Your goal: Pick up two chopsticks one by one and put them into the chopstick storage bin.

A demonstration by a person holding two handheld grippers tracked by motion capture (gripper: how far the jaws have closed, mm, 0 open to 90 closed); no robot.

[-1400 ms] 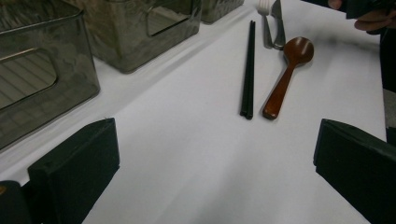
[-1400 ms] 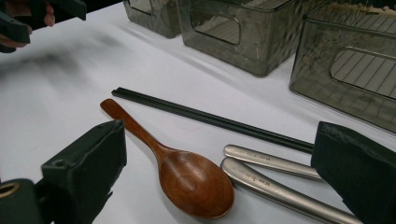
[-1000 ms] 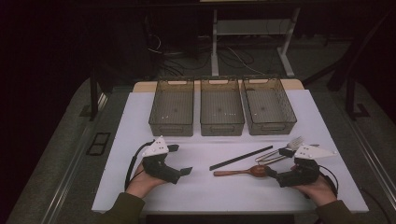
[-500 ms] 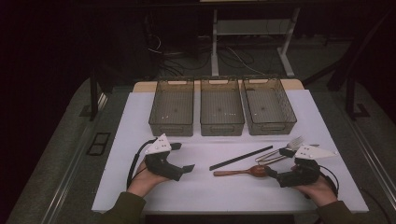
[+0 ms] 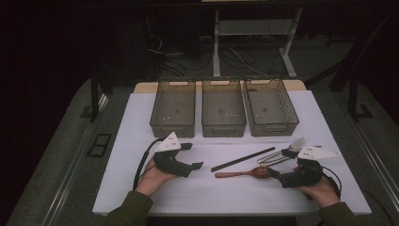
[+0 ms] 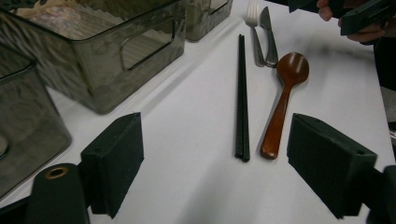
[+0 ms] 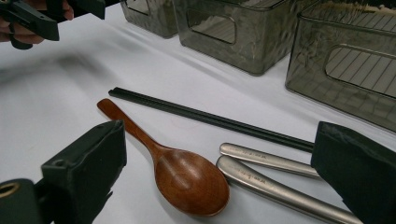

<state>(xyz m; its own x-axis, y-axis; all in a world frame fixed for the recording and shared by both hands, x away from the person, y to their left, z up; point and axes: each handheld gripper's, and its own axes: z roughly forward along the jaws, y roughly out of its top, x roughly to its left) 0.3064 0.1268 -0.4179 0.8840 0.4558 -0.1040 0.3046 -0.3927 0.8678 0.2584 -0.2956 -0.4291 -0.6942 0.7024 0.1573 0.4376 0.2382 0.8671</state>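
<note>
A wooden spoon [image 5: 244, 173], black chopsticks [image 5: 242, 158], a fork [image 5: 282, 149] and a knife [image 7: 275, 190] lie near the mat's [image 5: 216, 197] right front corner. Right gripper [image 5: 277, 176] hovers wide at the spoon's bowl. Left gripper [image 5: 196, 156], jaws just narrowing on nothing, faces the handles. Three bins [image 5: 224, 113] line the far edge. Best centre the spoon's neck before closing.
</note>
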